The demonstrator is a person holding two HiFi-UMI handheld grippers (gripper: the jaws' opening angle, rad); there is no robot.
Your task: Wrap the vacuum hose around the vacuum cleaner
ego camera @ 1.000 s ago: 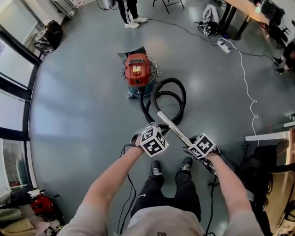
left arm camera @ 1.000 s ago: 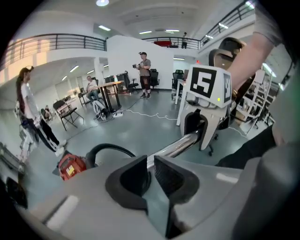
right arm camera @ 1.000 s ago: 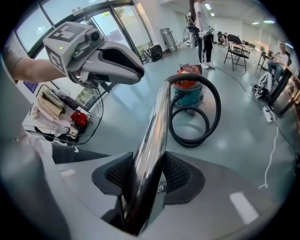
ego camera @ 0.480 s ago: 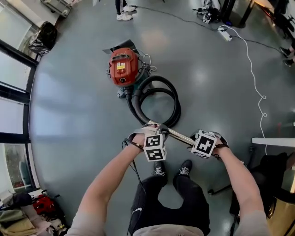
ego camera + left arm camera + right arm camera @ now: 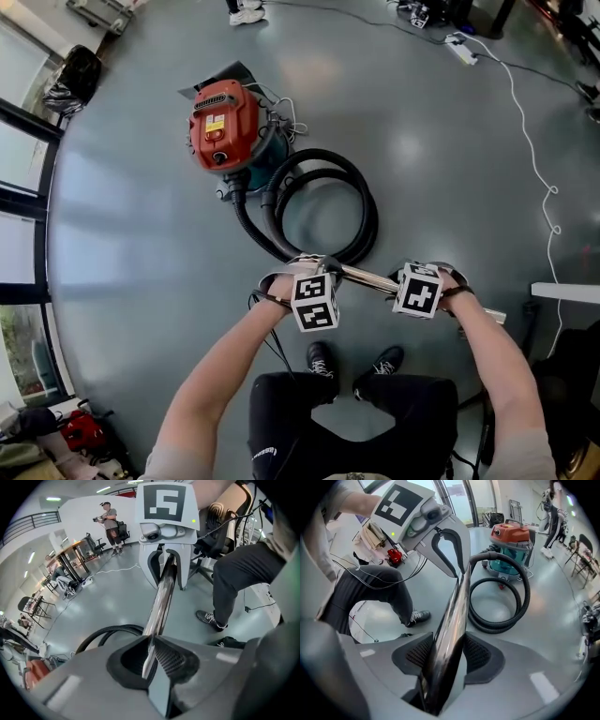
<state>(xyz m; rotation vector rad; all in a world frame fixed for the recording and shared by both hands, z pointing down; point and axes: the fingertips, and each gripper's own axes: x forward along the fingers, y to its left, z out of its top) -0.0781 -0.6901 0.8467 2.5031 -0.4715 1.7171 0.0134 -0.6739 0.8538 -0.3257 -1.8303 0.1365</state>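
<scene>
- Left gripper (image 5: 151, 654) and right gripper (image 5: 444, 657): both clamped on the metal wand (image 5: 367, 275).
- Vacuum hose (image 5: 492, 628): coiled on the glossy grey floor (image 5: 141, 234), beside the red vacuum cleaner (image 5: 223, 127).
- Room: windows (image 5: 19, 192) at left; white cable (image 5: 530, 141) trailing across the floor.

We count one red vacuum cleaner (image 5: 225, 127), one black hose (image 5: 361, 202), one metal tube (image 5: 367, 276), two claws, namely the left claw (image 5: 151, 656) and the right claw (image 5: 445, 653), two shoes (image 5: 320, 358) and one white cable (image 5: 525, 131) on the floor (image 5: 131, 234).
</scene>
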